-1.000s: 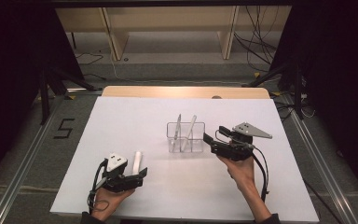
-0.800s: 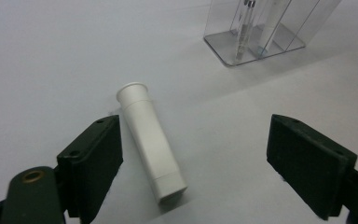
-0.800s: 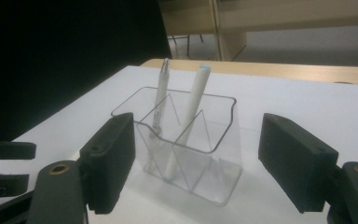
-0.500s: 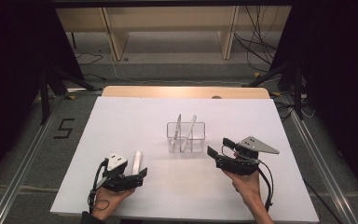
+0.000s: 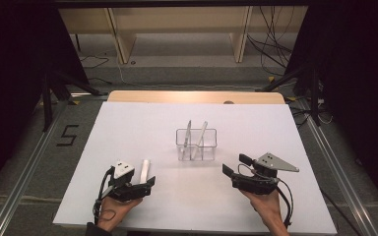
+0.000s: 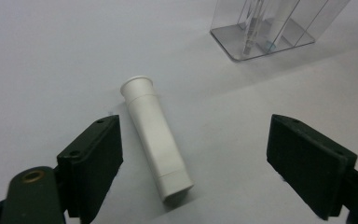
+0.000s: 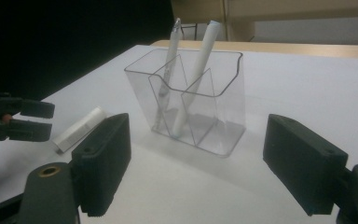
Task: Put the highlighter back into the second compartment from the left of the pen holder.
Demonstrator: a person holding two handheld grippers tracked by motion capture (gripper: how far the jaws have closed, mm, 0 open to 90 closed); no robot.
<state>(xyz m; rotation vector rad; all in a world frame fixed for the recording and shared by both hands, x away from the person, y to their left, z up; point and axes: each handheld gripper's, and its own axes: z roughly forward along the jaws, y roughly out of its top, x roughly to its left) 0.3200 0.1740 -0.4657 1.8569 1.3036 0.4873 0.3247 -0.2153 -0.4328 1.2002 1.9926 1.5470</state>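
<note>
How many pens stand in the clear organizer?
2. A slim clear pen leans in the left compartment, and a white pen in the next one, inside the clear organizer. None seems hidden.

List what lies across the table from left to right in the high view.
left gripper → white tube → clear organizer holding two pens → right gripper, its jaws just opened further, nothing between them.

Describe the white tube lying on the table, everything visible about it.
The white tube is a plain, matte, plastic-looking cylinder with a flared lip at its far end and a flat seam at the near end. It lies flat on the white table, between the open jaws of the left gripper, touching neither.
</note>
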